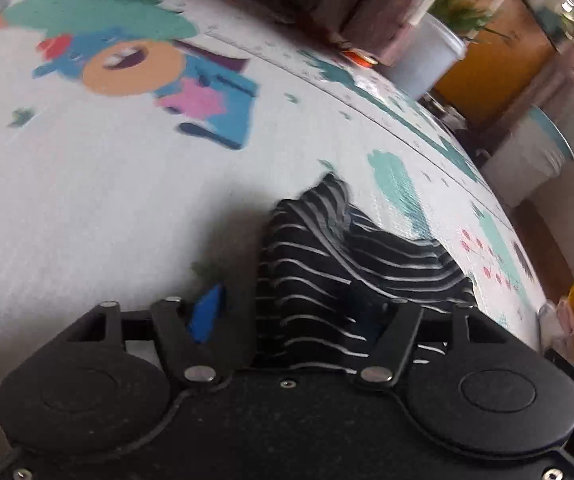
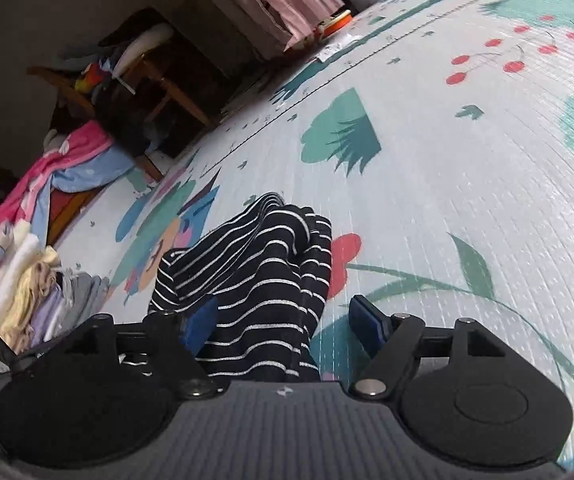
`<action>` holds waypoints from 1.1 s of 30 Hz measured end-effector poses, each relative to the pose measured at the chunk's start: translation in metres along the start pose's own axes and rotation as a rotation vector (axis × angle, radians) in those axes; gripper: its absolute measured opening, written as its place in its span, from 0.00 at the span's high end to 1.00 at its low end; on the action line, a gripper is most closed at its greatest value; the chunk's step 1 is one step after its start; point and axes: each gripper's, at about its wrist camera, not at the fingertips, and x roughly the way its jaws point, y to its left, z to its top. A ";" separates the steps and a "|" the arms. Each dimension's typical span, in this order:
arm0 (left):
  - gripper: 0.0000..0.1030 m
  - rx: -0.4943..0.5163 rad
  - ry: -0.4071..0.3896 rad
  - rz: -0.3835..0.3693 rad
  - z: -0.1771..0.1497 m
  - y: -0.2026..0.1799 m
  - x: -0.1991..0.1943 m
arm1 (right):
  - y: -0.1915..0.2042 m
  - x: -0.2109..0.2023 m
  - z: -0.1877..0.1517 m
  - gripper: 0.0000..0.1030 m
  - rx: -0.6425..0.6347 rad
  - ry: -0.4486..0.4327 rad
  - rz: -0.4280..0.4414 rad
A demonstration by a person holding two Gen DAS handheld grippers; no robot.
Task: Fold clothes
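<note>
A black garment with thin white stripes [image 1: 319, 272] lies bunched on the patterned play mat [image 1: 107, 200]. It also shows in the right wrist view [image 2: 263, 264]. My left gripper [image 1: 287, 316] is open; the cloth lies between its blue pads, covering the right one. My right gripper [image 2: 283, 320] is open too, with the cloth lying between its fingers, against the left blue pad [image 2: 201, 320]. The right blue pad [image 2: 367, 320] is bare.
A pile of folded clothes [image 2: 35, 288] sits at the mat's left edge in the right wrist view, with a pink and blue blanket [image 2: 63, 164] and a wooden chair [image 2: 155, 80] behind. White tubs [image 1: 427, 52] and a potted plant stand past the mat's far edge.
</note>
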 end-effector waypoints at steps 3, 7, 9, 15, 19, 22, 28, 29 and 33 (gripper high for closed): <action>0.38 0.038 0.020 -0.007 -0.004 -0.010 0.002 | 0.005 0.002 -0.002 0.38 -0.030 0.013 -0.012; 0.61 0.034 0.054 -0.017 -0.014 -0.015 -0.002 | 0.005 -0.002 -0.011 0.64 -0.024 0.040 -0.001; 0.68 -0.023 0.082 -0.032 -0.018 -0.013 -0.006 | 0.010 -0.005 -0.017 0.65 -0.025 0.054 -0.001; 0.75 -0.209 0.143 -0.058 -0.020 0.002 -0.031 | 0.010 -0.018 -0.021 0.72 0.049 0.139 0.041; 0.76 -0.287 0.131 -0.059 -0.012 0.001 -0.060 | 0.023 -0.025 -0.008 0.74 0.035 0.198 0.103; 0.76 -0.334 0.081 -0.073 0.014 -0.006 -0.086 | 0.057 -0.028 0.028 0.74 -0.020 0.206 0.154; 0.76 -0.357 -0.102 -0.129 0.113 -0.027 -0.171 | 0.162 -0.037 0.127 0.74 -0.171 0.170 0.291; 0.76 -0.348 -0.139 -0.138 0.133 -0.030 -0.190 | 0.187 -0.040 0.144 0.74 -0.210 0.164 0.314; 0.76 -0.326 -0.274 -0.158 0.206 -0.029 -0.273 | 0.301 -0.052 0.203 0.74 -0.346 0.136 0.411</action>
